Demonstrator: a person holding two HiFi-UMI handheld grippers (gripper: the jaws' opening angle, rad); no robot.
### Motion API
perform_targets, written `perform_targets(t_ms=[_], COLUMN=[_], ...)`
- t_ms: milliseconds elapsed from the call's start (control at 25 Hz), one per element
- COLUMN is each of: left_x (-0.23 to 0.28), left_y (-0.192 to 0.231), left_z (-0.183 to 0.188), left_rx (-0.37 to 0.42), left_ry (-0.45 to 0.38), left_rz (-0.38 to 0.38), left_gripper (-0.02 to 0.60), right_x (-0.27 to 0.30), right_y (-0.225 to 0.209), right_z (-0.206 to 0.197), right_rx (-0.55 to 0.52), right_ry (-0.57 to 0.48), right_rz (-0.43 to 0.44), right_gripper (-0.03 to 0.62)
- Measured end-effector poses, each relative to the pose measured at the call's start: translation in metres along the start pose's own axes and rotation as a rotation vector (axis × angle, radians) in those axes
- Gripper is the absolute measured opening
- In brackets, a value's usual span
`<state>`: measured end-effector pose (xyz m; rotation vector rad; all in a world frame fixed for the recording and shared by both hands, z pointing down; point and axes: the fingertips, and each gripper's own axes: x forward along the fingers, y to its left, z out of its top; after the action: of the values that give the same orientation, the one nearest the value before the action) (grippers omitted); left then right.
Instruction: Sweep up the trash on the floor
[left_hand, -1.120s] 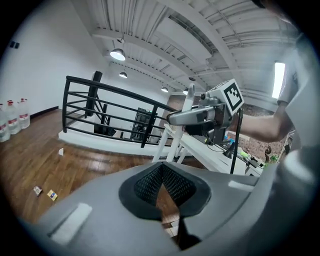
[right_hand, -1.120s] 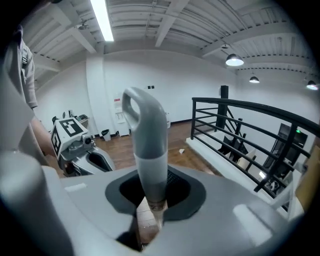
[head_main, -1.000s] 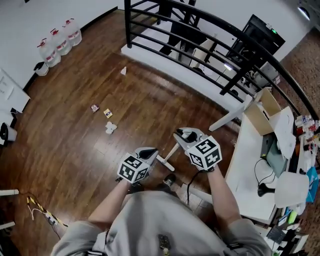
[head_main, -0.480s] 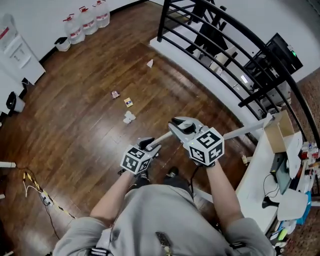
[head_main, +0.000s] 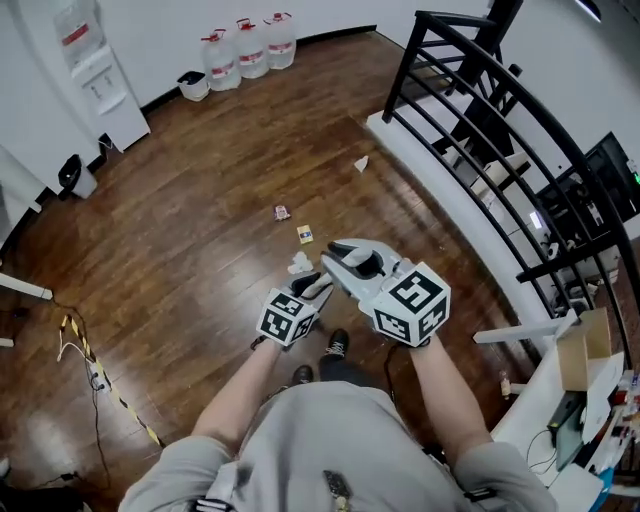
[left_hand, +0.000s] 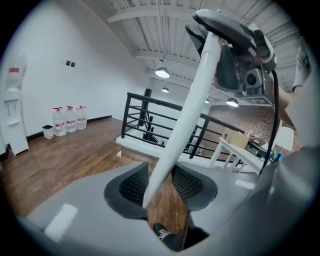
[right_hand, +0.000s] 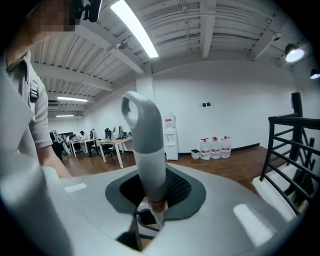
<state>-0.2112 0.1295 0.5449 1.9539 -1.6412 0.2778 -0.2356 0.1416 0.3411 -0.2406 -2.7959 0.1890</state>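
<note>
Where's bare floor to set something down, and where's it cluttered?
Bare: the wood floor between the water jugs and the trash pieces; also left of them, up to the cable. Crowded: the trash line ahead, and by the railing.

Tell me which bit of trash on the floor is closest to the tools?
The crumpled white paper, just beyond the left tool. The yellow packet, the reddish wrapper and the far white scrap lie farther off.
</note>
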Motion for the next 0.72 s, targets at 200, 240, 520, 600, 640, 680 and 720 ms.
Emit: perform_targets(t_ms=[200, 240, 520, 600, 640, 680, 720], left_x=[0.023, 0.03, 0.073, 0.083, 0.088, 0.094, 0.1], left_y=[0.035, 0.04, 0.07, 0.079, 0.086, 0.095, 0.104], left_z=[0.016, 0.017, 0.034, 0.035, 0.036, 0.036, 0.036], left_rx=[0.028, 0.021, -0.036, -0.046, -0.052, -0.059, -0.069], left_ry=[0.041, 0.05, 0.091, 0.098, 0.101, 0.103, 0.106], left_rz=[0.068, 0.079, 0.107, 0.096, 0.089, 0.084, 0.081], left_gripper=[0.129, 0.129, 0.126, 0.124, 0.124, 0.123, 0.123], right_x=[0.019, 0.022, 0.045, 0.056, 0.063, 0.072, 0.081], right_y=[-0.043, -0.053, -0.111, -0.122, -0.128, -0.134, -0.141], right_z=[0.007, 0.006, 0.008, 0.008, 0.008, 0.007, 0.007], right_rx=[-0.006, -0.005, 0.025, 0.034, 0.034, 0.03, 0.024], right_ry=[-0.006, -0.005, -0.016, -0.014, -0.008, 0.002, 0.016], right_rz=[0.078, 0.084, 0.153, 0.161, 0.164, 0.166, 0.168], right_gripper=[0.066, 0.066, 0.069, 0.069, 0.071, 0.071, 0.072])
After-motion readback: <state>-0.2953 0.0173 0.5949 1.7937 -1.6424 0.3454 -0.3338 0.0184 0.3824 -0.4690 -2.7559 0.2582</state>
